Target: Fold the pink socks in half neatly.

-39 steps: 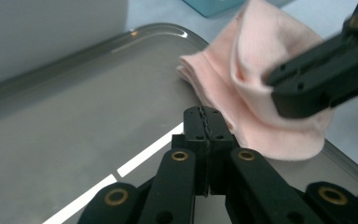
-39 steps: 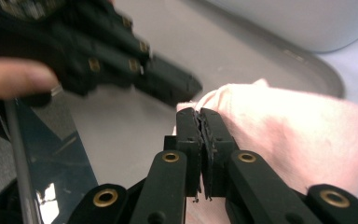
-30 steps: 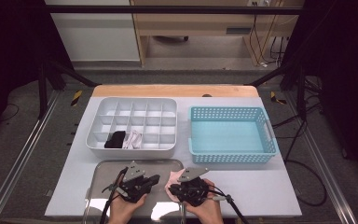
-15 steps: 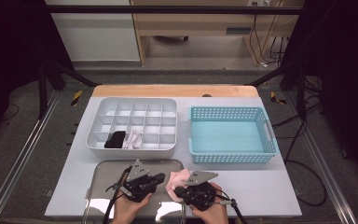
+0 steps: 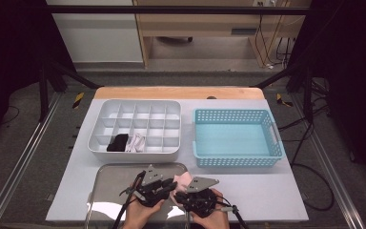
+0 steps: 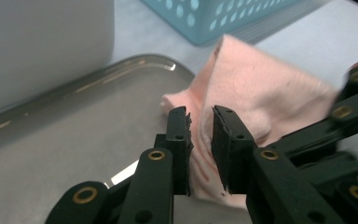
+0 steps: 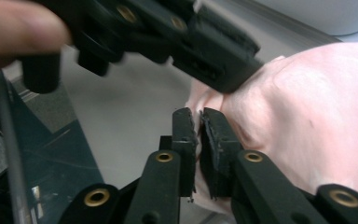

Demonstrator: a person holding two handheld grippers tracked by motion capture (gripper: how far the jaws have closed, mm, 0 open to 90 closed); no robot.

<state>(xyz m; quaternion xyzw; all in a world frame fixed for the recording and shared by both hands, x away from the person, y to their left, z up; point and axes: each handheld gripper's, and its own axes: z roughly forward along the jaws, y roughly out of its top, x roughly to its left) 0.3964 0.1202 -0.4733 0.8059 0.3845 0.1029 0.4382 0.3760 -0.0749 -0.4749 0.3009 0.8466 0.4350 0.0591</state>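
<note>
Resting btw. both tools [image 5: 171, 188]: pink cloth [image 5: 183, 179]

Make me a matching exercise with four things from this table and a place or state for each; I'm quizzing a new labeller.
Things:
1. pink cloth
2. blue basket
3. black item
4. left gripper

Places or states:
A. in a front compartment of the white divided tray
B. empty, at the table's right
C. jaws slightly apart, just been opening, pink fabric between them
D. over the metal tray's edge, between both grippers

Pairs: 1-D, 2-B, 3-A, 4-C
</note>
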